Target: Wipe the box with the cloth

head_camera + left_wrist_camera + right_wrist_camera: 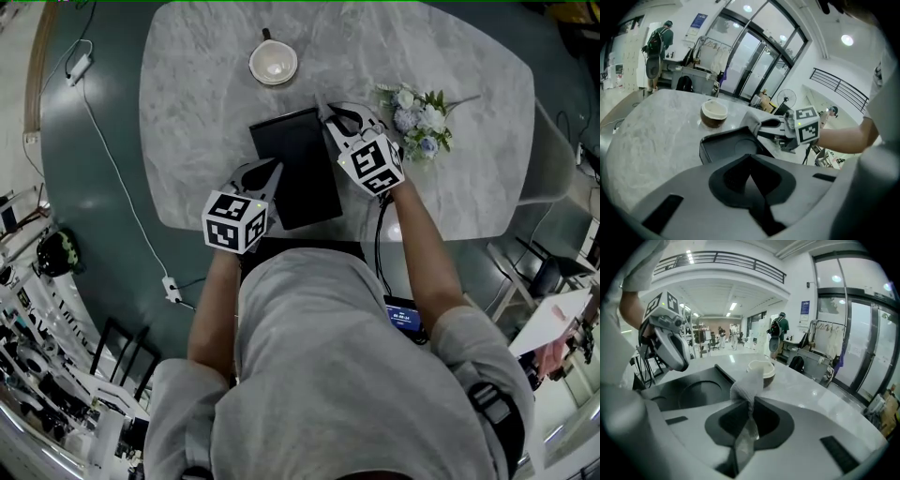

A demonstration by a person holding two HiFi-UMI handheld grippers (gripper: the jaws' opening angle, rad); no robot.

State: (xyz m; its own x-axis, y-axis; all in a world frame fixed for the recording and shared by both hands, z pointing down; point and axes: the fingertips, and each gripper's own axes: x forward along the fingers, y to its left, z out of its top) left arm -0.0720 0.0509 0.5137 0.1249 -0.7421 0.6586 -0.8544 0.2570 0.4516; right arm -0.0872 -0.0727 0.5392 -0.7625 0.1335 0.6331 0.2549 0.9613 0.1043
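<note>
A black shallow box (292, 167) with a round recess lies on the marble table (197, 103); it also shows in the left gripper view (725, 147) and in the right gripper view (689, 391). My right gripper (331, 117) hovers over the box's far right corner, shut on a small pale grey cloth (747, 384). That cloth (751, 120) sticks out of its tips over the box's far edge. My left gripper (271, 168) is at the box's left edge, jaws shut with nothing between them (751, 171).
A white and brown cup (273, 64) stands beyond the box, near the table's far edge. A bunch of pale flowers (419, 118) lies to the right. A white cable (112, 159) runs across the floor on the left. People stand far off in the room.
</note>
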